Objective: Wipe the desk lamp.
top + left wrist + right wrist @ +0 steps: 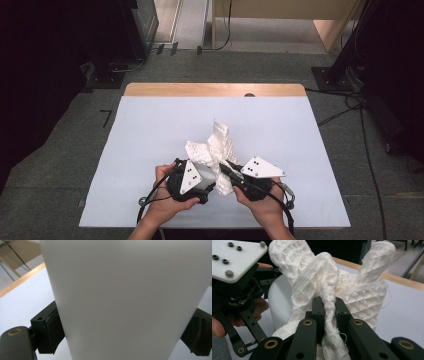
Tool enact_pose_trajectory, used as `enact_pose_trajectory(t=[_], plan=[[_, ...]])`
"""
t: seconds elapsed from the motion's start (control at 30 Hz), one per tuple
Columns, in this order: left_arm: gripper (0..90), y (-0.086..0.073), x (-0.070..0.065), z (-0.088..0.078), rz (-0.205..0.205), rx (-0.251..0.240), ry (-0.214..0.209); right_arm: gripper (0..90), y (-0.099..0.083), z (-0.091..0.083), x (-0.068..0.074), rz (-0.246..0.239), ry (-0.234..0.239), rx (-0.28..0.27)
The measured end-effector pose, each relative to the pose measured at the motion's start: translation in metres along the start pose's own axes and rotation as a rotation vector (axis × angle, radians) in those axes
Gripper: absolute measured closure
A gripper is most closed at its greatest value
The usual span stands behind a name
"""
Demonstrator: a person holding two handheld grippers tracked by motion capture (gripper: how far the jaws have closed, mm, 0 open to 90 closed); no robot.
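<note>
The bench (pixel 150 130) has a white top with a light wood strip (pixel 215 90) along its far edge. It stands on grey carpet (pixel 55 165). Black stand bases (pixel 330 77) sit on the floor at the far left and right. Black cables (pixel 367 150) trail over the carpet at the right. Pale wood furniture (pixel 280 20) stands beyond.

Rough waffle-weave cloth (pixel 352 287); smooth, matt, probably plastic cup (pixel 125 302); wooden table edge (pixel 215 89).

No readable text, label, brand or number — nothing legible on anything here.
</note>
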State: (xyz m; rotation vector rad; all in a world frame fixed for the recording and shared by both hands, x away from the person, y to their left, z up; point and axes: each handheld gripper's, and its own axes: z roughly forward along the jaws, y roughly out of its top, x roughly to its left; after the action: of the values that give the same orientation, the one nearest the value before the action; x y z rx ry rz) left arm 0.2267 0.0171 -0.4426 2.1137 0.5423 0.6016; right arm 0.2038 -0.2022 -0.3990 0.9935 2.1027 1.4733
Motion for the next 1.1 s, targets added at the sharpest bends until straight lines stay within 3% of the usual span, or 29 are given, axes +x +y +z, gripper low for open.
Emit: enact_pose_trajectory(t=[0.17,0.4,0.6,0.83,0.87,0.97,1.1], plan=[[8.4,-0.001,-0.002,0.002,0.013,0.011,0.009,82.3,-0.002,0.002,-0.004,0.019,-0.005,0.028],[8.3,-0.002,0.001,0.003,0.004,0.002,-0.026,82.4,-0.01,0.007,-0.016,0.063,-0.03,0.072],[8.4,-0.005,0.004,0.011,-0.005,0.067,-0.065,82.3,-0.016,0.014,-0.022,0.094,-0.013,0.117],[8.5,-0.001,-0.004,0.017,0.033,0.09,-0.047,82.3,-0.006,0.003,-0.023,0.106,0.023,0.063],[8.5,0.0,-0.007,0.018,0.054,0.094,-0.039,82.3,-0.003,0.003,-0.018,0.1,0.044,0.058],[8.5,0.0,-0.01,0.018,0.075,0.088,-0.028,82.2,-0.006,0.011,-0.016,0.093,0.035,0.073],[8.5,-0.001,-0.008,0.018,0.062,0.085,-0.036,82.3,-0.012,0.016,-0.024,0.126,0.014,0.096]])
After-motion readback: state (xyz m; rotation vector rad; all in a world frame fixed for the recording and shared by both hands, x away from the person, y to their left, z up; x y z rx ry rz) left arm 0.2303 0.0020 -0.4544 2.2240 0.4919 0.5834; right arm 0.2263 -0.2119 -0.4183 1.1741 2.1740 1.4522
